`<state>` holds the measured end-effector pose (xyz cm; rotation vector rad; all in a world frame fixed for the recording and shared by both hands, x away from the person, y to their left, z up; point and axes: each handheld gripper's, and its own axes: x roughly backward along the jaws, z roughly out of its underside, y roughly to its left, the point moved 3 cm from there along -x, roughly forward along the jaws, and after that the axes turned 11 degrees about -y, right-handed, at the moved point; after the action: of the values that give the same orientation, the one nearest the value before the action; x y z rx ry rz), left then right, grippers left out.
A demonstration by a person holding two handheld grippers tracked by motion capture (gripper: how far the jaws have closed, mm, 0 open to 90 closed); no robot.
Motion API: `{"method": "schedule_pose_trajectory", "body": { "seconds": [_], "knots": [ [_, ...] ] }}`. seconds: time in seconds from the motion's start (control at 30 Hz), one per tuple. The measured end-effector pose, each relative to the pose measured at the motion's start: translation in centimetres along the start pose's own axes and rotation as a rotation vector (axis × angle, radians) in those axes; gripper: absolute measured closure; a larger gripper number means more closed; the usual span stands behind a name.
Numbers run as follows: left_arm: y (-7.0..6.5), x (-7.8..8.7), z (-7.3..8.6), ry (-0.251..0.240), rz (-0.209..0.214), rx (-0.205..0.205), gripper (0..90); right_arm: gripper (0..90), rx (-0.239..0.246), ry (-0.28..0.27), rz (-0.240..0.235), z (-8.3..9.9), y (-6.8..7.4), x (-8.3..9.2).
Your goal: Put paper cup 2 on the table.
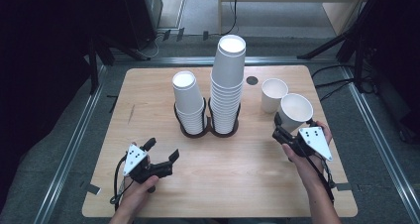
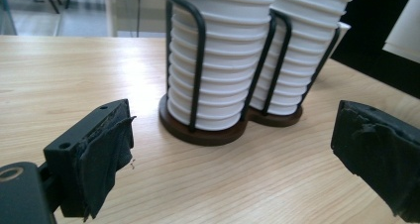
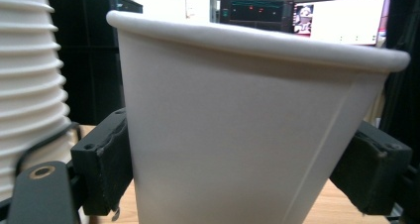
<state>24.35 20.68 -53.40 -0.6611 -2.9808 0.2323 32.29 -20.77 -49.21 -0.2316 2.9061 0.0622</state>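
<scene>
**Gently now: a thin paper cup in your right jaws**

Clearly the paper cup [image 3: 247, 135] is light and easily crushed; your right gripper [image 1: 289, 130] is clamped on its lower wall, holding it above the table [image 1: 148, 194] beside a second cup [image 1: 273, 93]. Grip low, where the wall is stiffer, and squeeze no harder. Your left gripper [image 1: 161, 152] hangs with jaws apart, holding nothing. Open tabletop lies before you; the two stacks in the wire holder [image 1: 208, 127] stand near your left.
</scene>
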Motion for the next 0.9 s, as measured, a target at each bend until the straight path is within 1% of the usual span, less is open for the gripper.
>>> {"method": "schedule_pose_trajectory", "body": {
  "seconds": [0.07, 0.1, 0.13, 0.17, 0.27, 0.37, 0.4, 0.47, 0.5, 0.57, 0.77, 0.9],
  "knots": [
    [0.2, 0.1, 0.0, 0.002, -0.012, -0.004, 2.9, 14.4, 0.006, 0.012, 0.006, 0.6, -0.5, -0.1],
    [0.3, 0.1, 0.0, 0.001, -0.015, -0.003, 2.9, 14.4, 0.019, 0.027, 0.017, 1.3, -0.9, -0.1],
    [0.3, 0.2, 0.0, 0.002, -0.020, -0.002, 2.9, 14.4, 0.019, 0.027, 0.017, 1.3, -0.9, -0.1],
    [0.4, 0.2, 0.0, 0.002, -0.023, -0.002, 2.9, 14.4, 0.029, 0.029, 0.019, 1.6, -1.1, -0.2],
    [0.7, 0.3, 0.0, 0.004, -0.035, -0.002, 2.8, 14.4, 0.036, 0.047, 0.020, 2.4, -1.5, -0.3],
    [1.0, 0.3, 0.1, 0.011, -0.049, -0.018, 2.8, 14.4, 0.056, 0.069, 0.020, 3.0, -1.8, -0.3],
    [1.1, 0.3, 0.2, 0.013, -0.052, -0.017, 2.9, 14.3, 0.048, 0.077, 0.023, 3.2, -2.0, -0.3],
    [1.3, 0.4, 0.2, 0.015, -0.062, -0.014, 2.8, 14.4, 0.039, 0.087, 0.024, 3.4, -2.1, -0.3],
    [1.4, 0.4, 0.2, 0.015, -0.064, -0.011, 2.9, 14.3, 0.047, 0.089, 0.023, 3.5, -2.2, -0.3],
    [1.5, 0.4, 0.2, 0.013, -0.072, -0.009, 2.9, 14.3, 0.045, 0.096, 0.023, 3.7, -2.3, -0.3],
    [1.7, 0.4, 0.3, 0.017, -0.086, -0.008, 2.8, 14.3, 0.063, 0.110, 0.023, 4.1, -2.4, -0.4],
    [1.8, 0.4, 0.3, 0.017, -0.086, -0.009, 2.8, 14.2, 0.059, 0.128, 0.024, 4.3, -2.6, -0.4]
  ]
}}
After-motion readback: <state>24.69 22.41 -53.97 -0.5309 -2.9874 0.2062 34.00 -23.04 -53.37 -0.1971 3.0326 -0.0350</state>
